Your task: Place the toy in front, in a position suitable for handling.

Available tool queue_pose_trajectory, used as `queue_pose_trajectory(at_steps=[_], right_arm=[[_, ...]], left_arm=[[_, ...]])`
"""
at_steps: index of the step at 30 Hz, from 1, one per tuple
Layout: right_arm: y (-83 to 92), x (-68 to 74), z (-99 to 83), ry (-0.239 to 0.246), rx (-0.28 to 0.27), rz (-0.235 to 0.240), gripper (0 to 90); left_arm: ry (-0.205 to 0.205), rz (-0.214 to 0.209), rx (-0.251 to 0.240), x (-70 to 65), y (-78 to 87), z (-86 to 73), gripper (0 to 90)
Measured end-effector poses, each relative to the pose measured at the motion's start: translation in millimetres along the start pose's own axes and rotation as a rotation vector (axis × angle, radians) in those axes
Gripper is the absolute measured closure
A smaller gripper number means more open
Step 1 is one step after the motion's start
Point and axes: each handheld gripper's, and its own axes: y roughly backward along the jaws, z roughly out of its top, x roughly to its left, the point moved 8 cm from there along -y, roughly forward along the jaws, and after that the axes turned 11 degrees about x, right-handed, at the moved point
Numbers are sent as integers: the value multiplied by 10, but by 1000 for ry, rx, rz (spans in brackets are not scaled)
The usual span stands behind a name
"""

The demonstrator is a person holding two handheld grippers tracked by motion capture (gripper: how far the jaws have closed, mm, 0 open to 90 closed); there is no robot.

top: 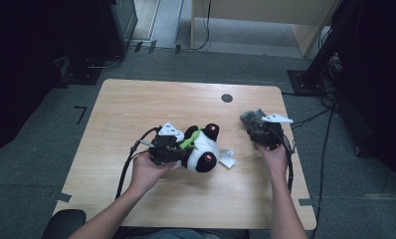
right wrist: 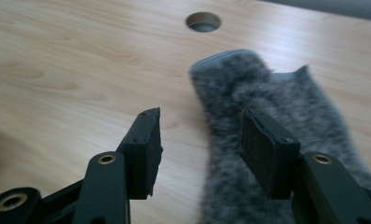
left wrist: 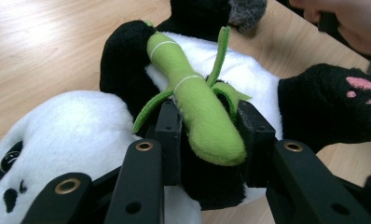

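The soft, light panda (top: 202,149) lies at table (top: 136,99) centre, left gripper (top: 178,152) clamped on its squashy middle at nine o'clock, while the right gripper (right wrist: 200,149) gapes over grey fur (right wrist: 267,93).

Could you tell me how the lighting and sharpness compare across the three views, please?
High view: dim, dark corners, table evenly lit. Left gripper view: bright, the plush panda sharp, sheen on the wood at upper left. Right gripper view: the grey furry piece is soft and blurred, the fingers crisp.
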Motion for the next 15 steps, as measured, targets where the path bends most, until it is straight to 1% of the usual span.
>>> queue_pose_trajectory(at_steps=[1, 2, 3, 5, 6, 7, 10, 11, 13, 14, 15], right_arm=[[-34, -114, 3, 0, 11, -38, 485], [-34, -114, 3, 0, 11, -38, 485], [-55, -148, 2, -5, 15, -41, 485], [-117, -226, -4, -26, 29, -43, 487], [-181, -288, -14, -33, 43, -54, 492], [-181, -288, -14, -33, 43, -54, 492], [-285, -346, -40, -43, 70, -59, 501], [-338, -369, -61, -48, 89, -64, 528], [-352, -372, -66, -51, 95, -63, 535], [-383, -370, -75, -42, 109, -70, 574], [-383, -370, -75, -42, 109, -70, 574]], left_arm=[[-1, -7, 4, -9, -23, -11, 664], [-2, -8, 2, -11, -31, -15, 664], [-3, -6, -6, -12, -37, -16, 662], [-3, -7, -11, -8, -39, -15, 657], [0, -13, -15, -7, -42, -16, 642], [0, -13, -15, -7, -42, -16, 636], [-22, -2, -15, -17, -49, -27, 617], [-28, 0, -13, -20, -49, -29, 602], [-31, 0, -14, -17, -47, -31, 592], [-34, -2, -16, -15, -44, -31, 562], [-35, -4, -21, -15, -44, -29, 562]])
